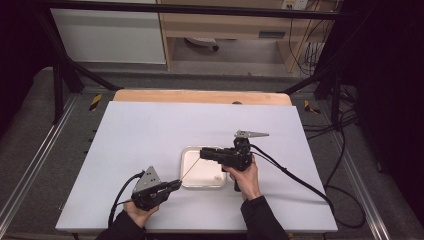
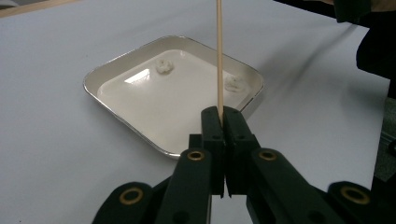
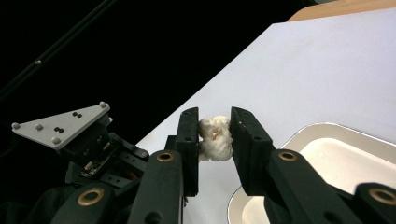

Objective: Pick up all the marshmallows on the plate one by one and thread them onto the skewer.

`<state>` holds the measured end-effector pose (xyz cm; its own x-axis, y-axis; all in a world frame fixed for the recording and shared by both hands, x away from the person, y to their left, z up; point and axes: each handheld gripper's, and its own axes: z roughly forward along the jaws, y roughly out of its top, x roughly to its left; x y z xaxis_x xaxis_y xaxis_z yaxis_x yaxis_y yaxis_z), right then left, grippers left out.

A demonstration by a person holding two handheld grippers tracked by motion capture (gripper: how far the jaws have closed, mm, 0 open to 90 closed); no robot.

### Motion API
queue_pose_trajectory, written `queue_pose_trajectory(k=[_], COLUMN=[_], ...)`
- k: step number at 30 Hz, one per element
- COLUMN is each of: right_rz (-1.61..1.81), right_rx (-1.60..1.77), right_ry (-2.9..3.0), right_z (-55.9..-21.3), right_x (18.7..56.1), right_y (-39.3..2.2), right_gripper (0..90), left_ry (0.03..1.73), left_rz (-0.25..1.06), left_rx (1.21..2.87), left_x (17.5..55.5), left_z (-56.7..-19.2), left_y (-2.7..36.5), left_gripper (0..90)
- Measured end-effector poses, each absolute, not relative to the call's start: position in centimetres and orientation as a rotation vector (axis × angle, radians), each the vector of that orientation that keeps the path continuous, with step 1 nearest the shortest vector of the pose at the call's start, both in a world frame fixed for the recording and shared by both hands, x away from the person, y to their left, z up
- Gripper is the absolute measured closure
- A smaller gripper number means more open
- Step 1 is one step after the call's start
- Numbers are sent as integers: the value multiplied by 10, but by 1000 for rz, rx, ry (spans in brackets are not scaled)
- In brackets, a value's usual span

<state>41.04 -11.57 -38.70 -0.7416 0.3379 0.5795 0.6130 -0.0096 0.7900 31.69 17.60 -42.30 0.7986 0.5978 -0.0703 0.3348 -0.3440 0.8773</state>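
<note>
My left gripper [image 1: 176, 185] [image 2: 221, 116] is shut on the lower end of a thin wooden skewer [image 1: 190, 168] [image 2: 218, 56]. The skewer slants up over a shallow white tray [image 1: 183, 170] [image 2: 154, 107]. Two white popcorn pieces [image 2: 164, 66] [image 2: 234, 83] lie in the tray. My right gripper [image 1: 202, 153] [image 3: 215, 122] hovers above the tray's far side. It points left, with its pads pressed on another popcorn piece [image 3: 214, 140]. In the high view the skewer's top end comes close to the right gripper's tips. Whether it touches the held piece I cannot tell.
The tray sits on a white table sheet [image 1: 150, 135] with a wooden edge [image 1: 200, 96] at the far side. Dark frame bars and cables [image 1: 320, 192] surround the table. The left gripper's grey plate [image 3: 63, 123] shows in the right gripper view.
</note>
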Motion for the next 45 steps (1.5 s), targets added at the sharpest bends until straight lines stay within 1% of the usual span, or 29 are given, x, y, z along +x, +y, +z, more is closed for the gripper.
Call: queue_pose_trajectory(k=[8, 16, 39, 41, 43, 45], right_rz=[-1808, -1729, -1704, -1708, -1717, -1723], right_rx=[-1006, -985, -980, -975, -980, -975], right_ry=[-2055, -2089, -2161, -2170, -2193, -2214], right_z=[-393, -412, -431, -430, -428, -425], right_x=[408, 402, 384, 384, 384, 385], right_y=[-111, -99, -86, -86, -87, -89], right_gripper=[744, 745, 737, 724, 655, 623], left_ry=[696, 720, 756, 754, 754, 758], left_rz=[316, 308, 257, 255, 253, 251], left_rx=[1947, 1952, 1954, 1951, 1949, 1946], left_x=[317, 320, 325, 325, 325, 325], left_z=[-424, -426, -431, -430, -430, -430], left_y=[175, 170, 158, 158, 159, 160], left_gripper=[885, 885, 884, 884, 884, 884])
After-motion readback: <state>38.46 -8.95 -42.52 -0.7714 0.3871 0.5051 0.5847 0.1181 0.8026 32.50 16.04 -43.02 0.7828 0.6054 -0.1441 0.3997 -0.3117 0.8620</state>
